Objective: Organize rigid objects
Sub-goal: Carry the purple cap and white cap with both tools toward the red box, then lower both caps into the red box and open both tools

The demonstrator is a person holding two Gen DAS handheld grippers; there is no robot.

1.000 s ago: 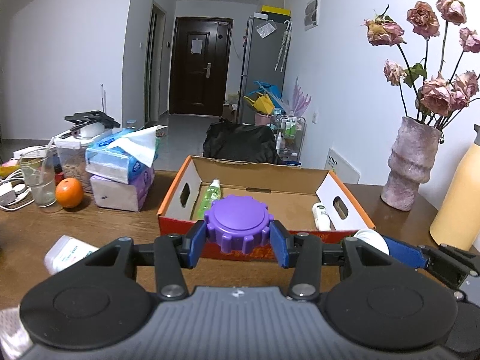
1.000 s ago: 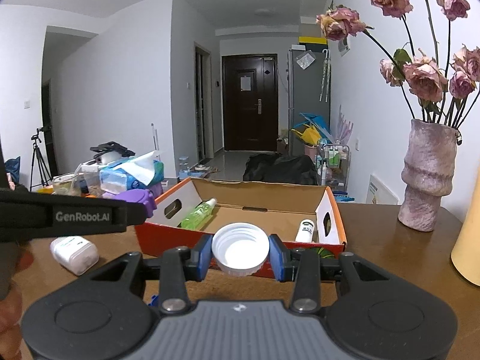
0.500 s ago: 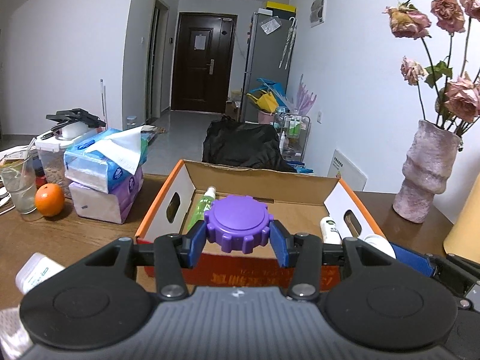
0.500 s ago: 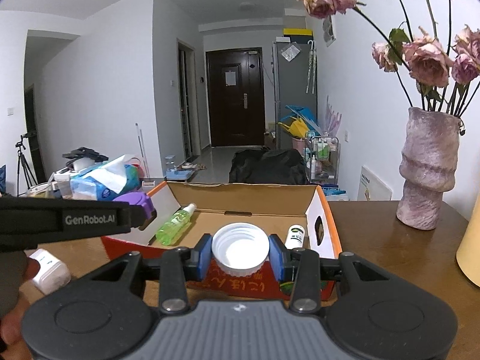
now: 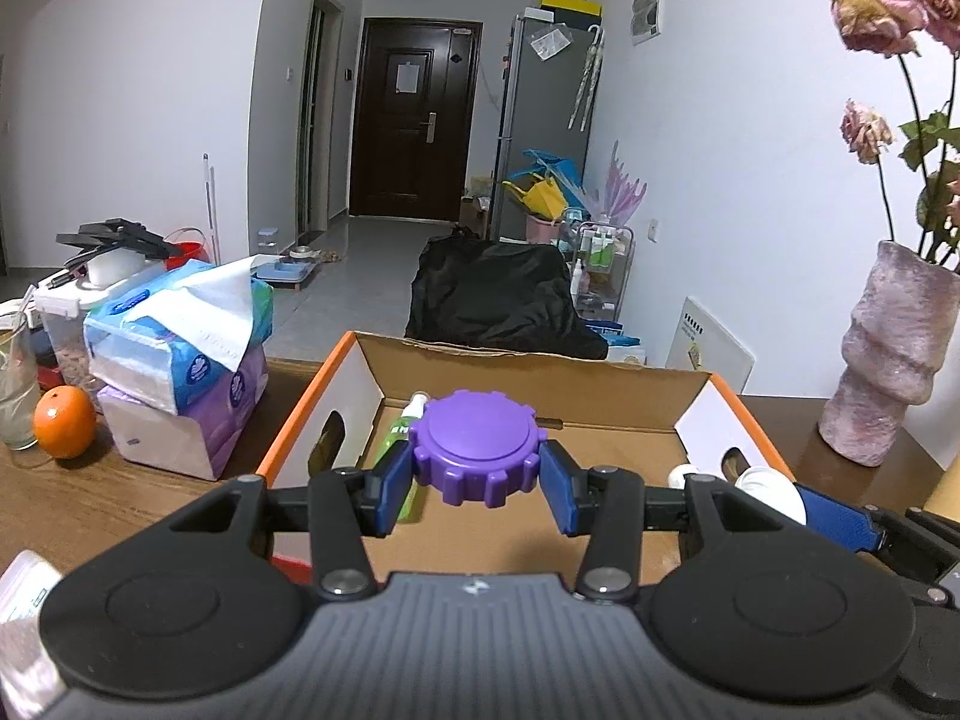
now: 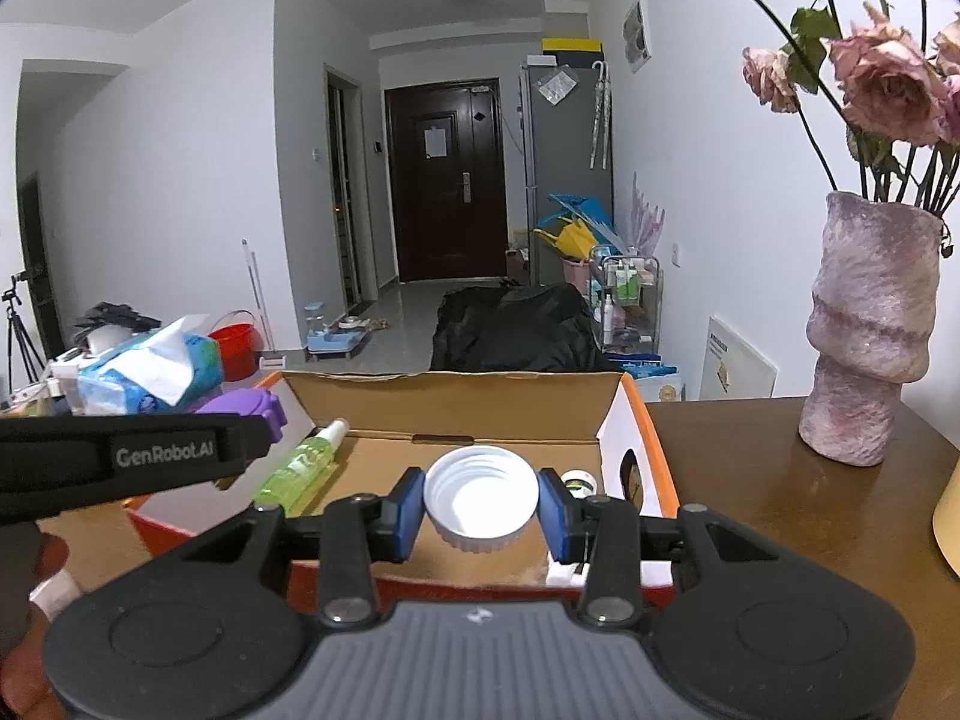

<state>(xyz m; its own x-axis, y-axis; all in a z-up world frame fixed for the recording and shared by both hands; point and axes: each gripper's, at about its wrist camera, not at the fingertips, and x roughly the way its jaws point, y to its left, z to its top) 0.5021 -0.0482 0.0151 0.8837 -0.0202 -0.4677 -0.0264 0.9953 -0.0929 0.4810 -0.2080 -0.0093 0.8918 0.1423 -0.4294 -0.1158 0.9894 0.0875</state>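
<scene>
My left gripper [image 5: 478, 489] is shut on a purple ridged lid [image 5: 477, 447], held over the near part of an open orange cardboard box [image 5: 540, 363]. My right gripper [image 6: 480, 507] is shut on a white screw cap [image 6: 480, 495], hollow side up, over the same box [image 6: 456, 387]. A green spray bottle [image 6: 300, 468] lies inside along the left wall, and a small white bottle [image 6: 579, 480] lies inside at the right. In the right wrist view the left gripper's arm [image 6: 120, 462] crosses from the left with the purple lid [image 6: 246, 411] at its tip.
A pink vase [image 6: 870, 330] of dried roses stands right of the box on the brown table [image 6: 750, 450]. Tissue packs [image 5: 180, 354], an orange [image 5: 63, 429] and a glass [image 5: 15, 396] crowd the left. A white container [image 5: 24, 588] lies near left. A yellow bottle [image 6: 948, 510] edges the right.
Both grippers have moved forward over the box with their lids still held; the box looks larger and nearer, and the left-side clutter has slid outward.
</scene>
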